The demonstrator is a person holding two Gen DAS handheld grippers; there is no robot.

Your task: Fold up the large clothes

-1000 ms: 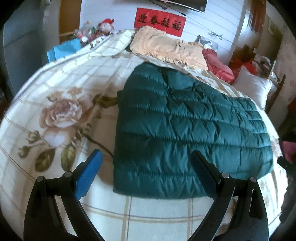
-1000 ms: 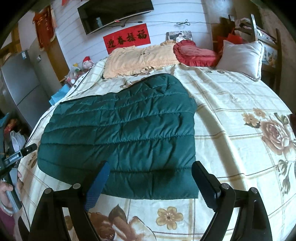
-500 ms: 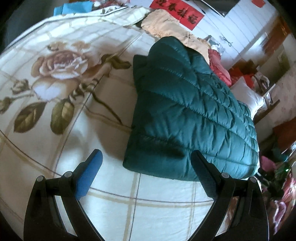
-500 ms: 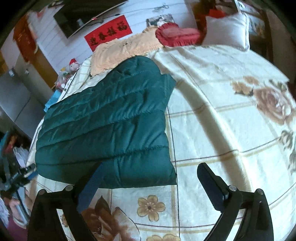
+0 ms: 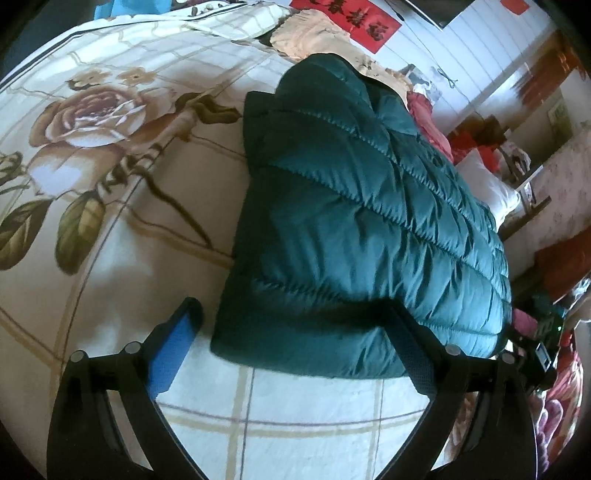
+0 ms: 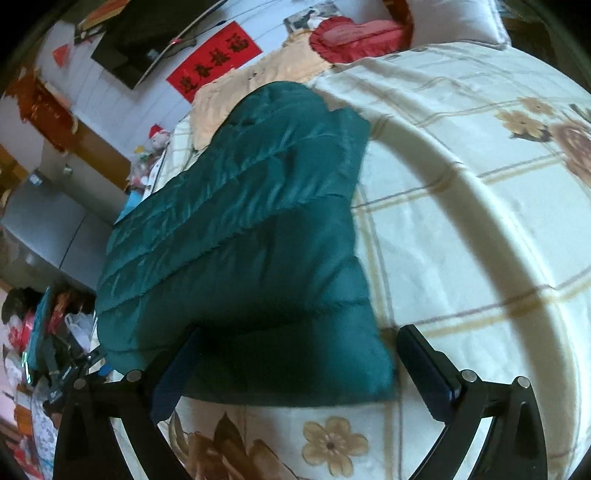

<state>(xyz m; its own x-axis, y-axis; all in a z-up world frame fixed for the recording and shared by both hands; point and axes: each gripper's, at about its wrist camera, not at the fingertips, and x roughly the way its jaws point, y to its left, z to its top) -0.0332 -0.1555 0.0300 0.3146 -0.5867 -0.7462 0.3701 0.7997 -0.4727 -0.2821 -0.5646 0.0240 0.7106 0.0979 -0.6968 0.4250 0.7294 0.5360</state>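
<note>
The green quilted jacket (image 5: 362,229) lies flat on the floral bedspread (image 5: 110,155), part-folded, with its near hem facing both cameras. Compared with a second ago, both units have dropped low and closed in on that hem's two corners. The left hand-held gripper (image 5: 291,332) is spread wide astride the left corner; the right hand-held gripper (image 6: 295,354) is equally spread at the right corner. Neither pinches fabric yet. Judgement: a two-corner grasp for the next fold is imminent.

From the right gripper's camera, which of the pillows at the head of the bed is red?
The red pillow, a rounded frilled cushion, lies between the flat peach pillow and the white pillow.
</note>
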